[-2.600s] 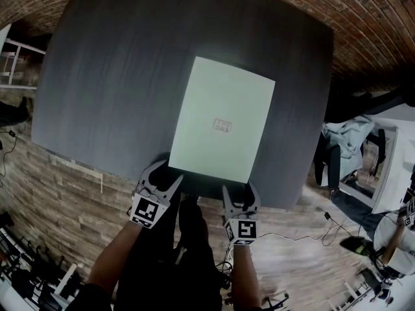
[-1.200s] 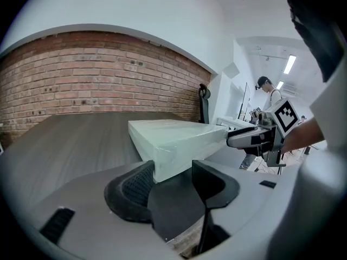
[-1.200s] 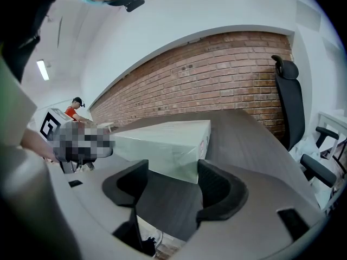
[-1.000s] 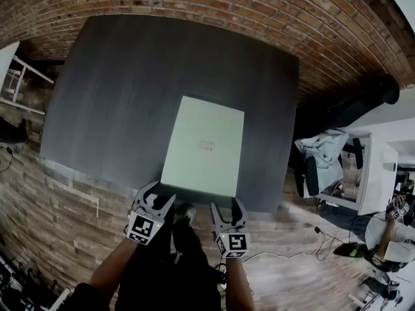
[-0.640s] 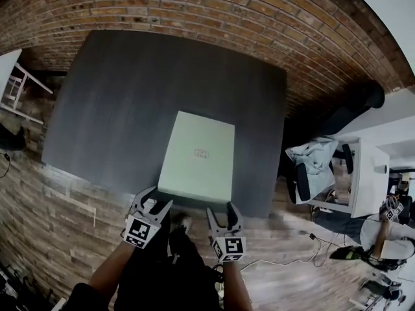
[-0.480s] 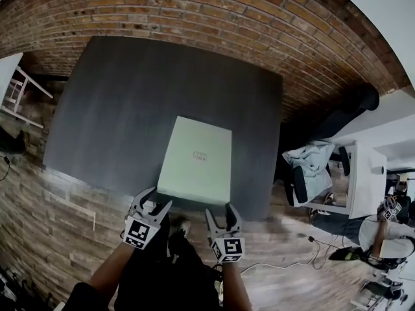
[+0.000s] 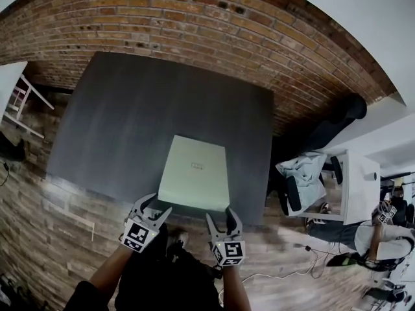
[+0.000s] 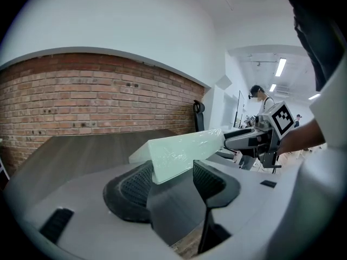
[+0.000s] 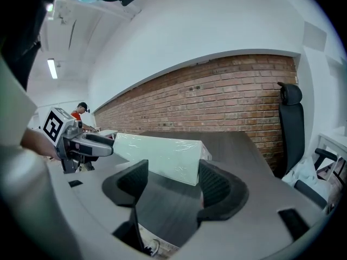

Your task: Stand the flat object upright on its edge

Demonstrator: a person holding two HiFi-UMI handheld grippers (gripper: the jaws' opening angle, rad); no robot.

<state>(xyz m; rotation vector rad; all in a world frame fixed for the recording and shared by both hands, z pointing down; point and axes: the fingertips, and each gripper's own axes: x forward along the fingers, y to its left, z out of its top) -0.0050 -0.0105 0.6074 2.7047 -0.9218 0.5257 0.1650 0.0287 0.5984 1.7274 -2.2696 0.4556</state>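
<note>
Drawn back slightly, with left gripper (image 7: pixel 154 207) and right gripper (image 7: pixel 220 218) level, jaws apart around near corners of flat box (image 7: pixel 194 170) on table (image 7: pixel 130 109).

No word, brand or number can be read anywhere. The flat pale green rectangular box (image 7: pixel 194 181) on the dark grey desk (image 7: pixel 117 109) carries a small faint printed mark (image 7: pixel 196 166) near the middle of its top face, too small and blurred to make out. The marker cubes of the left hand-held gripper (image 7: pixel 150 207) and the right hand-held gripper (image 7: pixel 220 220) show only black-and-white square code patterns, no letters or digits.
</note>
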